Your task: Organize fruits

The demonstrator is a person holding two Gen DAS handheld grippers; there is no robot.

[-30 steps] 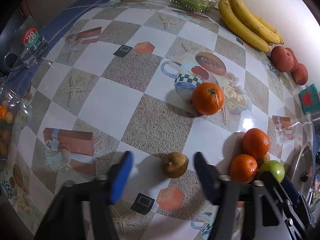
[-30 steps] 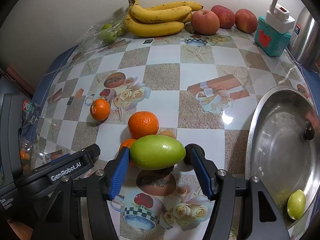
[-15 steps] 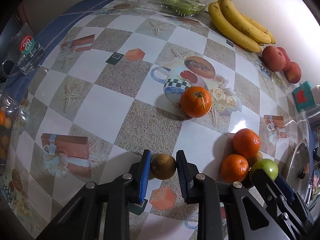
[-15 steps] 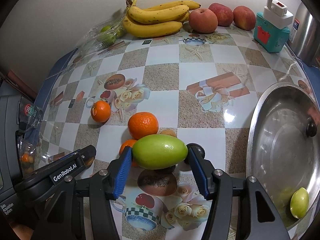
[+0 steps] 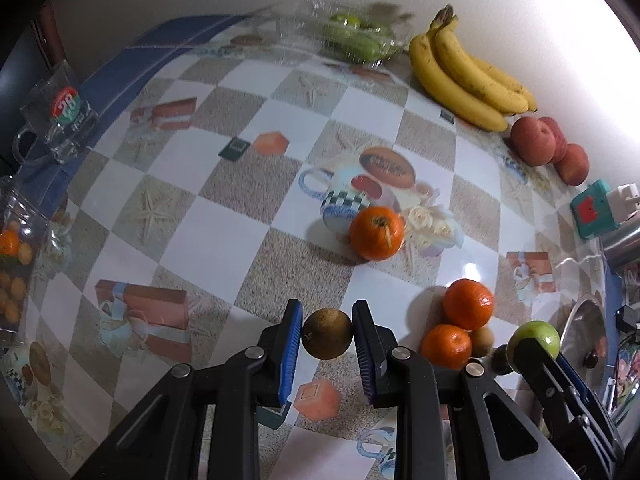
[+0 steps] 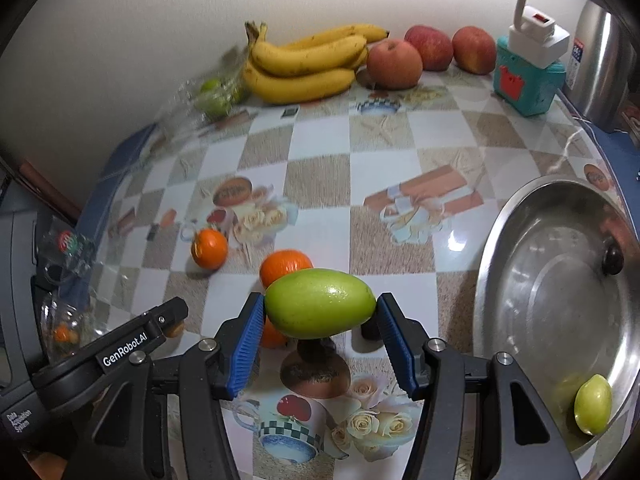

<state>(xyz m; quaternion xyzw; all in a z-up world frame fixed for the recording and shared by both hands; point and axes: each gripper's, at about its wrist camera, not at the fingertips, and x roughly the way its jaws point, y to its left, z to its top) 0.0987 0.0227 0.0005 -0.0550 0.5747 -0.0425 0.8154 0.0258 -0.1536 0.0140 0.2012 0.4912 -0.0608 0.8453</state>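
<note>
Your small brown round fruit sits clamped left of two oranges; the green oval fruit is clamped above them.

The patterned tablecloth, checked in white and sandy squares with printed cups, roses, starfish and gift boxes, serves as the landmark. At its right edge lies a wide steel pan lid, knob up in its hollow. Behind the lid, at the cloth's far right corner, stands a teal box with a white plug adapter on top, and a steel flask just beyond it. At the cloth's left edge sits a glass mug with a round red-and-green label, on a blue border strip.
</note>
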